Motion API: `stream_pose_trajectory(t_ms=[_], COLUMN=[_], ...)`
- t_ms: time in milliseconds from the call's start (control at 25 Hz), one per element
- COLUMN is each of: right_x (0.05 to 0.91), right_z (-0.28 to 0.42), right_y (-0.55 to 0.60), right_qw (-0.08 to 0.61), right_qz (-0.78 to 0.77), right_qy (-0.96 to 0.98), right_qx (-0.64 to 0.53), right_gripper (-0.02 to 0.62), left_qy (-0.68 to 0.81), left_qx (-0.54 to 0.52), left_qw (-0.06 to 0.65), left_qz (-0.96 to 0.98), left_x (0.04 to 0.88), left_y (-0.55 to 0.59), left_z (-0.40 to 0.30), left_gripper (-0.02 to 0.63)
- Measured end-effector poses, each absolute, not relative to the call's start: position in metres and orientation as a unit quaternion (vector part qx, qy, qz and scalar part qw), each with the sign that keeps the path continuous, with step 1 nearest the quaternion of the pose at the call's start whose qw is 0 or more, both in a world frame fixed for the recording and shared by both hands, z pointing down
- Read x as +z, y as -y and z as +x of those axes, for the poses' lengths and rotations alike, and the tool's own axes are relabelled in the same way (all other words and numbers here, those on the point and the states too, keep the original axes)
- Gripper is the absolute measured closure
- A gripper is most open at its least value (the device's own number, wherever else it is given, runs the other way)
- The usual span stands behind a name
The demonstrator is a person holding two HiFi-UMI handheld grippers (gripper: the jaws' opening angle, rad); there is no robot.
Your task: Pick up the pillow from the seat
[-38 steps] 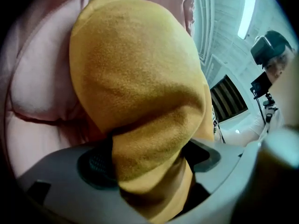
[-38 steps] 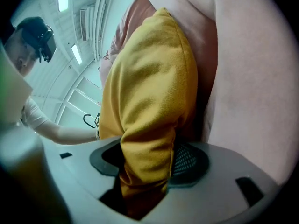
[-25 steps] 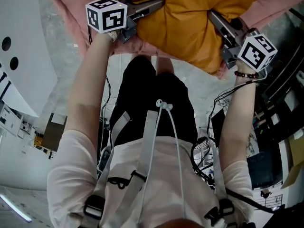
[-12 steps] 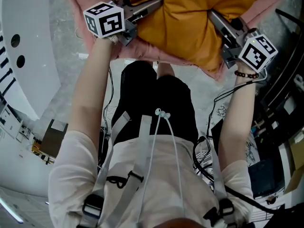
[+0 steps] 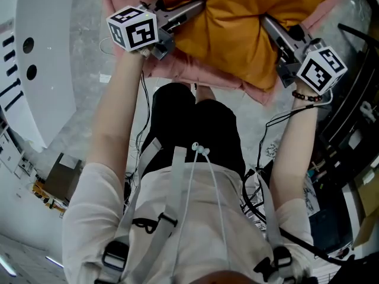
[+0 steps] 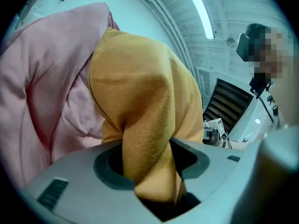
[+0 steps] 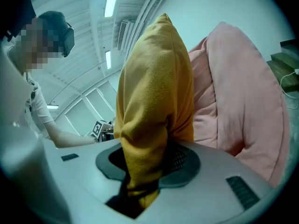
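Note:
An orange-yellow pillow (image 5: 237, 22) hangs between my two grippers at the top of the head view, in front of a pink seat cushion (image 5: 195, 73). My left gripper (image 5: 198, 7) is shut on the pillow's left edge, and a fold of orange fabric (image 6: 149, 162) is bunched between its jaws. At the pillow's right edge my right gripper (image 5: 266, 23) is shut on it too, with the orange cloth (image 7: 145, 162) pinched between its pads. The pink cushion (image 6: 42, 92) lies beside the pillow in both gripper views (image 7: 243, 106).
A white curved body (image 5: 35, 58) with round holes stands at the left. Black cables (image 5: 266, 141) and dark equipment (image 5: 349, 129) crowd the floor at the right. The person's dark trousers (image 5: 195, 129) are straight below the pillow.
Both grippers hold the pillow as before. The pillow's lower edge and the pink cushion edge sit higher over the legs, and the white body at left has shifted in the view.

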State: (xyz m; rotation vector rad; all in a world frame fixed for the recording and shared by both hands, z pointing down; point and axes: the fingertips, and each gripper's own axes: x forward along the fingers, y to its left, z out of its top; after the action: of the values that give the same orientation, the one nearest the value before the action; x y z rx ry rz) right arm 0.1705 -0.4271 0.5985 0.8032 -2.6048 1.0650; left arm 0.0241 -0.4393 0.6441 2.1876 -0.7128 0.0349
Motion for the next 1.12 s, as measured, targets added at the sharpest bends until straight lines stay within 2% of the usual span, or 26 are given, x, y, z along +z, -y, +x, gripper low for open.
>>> stream_pose_trajectory(t_ms=[400, 1120], right_x=[0.537, 0.435], right_z=[0.148, 0.152], right_y=[0.434, 0.438], right_qw=[0.095, 0.064], right_qz=[0.267, 0.292], right_qy=[0.898, 0.913], right_qx=[0.336, 0.276], right_gripper=[0.445, 0.446], left_qy=[0.305, 0.301], left_qx=[-0.003, -0.035], left_qw=[0.381, 0.322], left_qz=[0.873, 0.897], left_x=[0.582, 0.477], left_y=[0.444, 0.457], left_z=[0.001, 0.005], left_gripper=[0.377, 0.377])
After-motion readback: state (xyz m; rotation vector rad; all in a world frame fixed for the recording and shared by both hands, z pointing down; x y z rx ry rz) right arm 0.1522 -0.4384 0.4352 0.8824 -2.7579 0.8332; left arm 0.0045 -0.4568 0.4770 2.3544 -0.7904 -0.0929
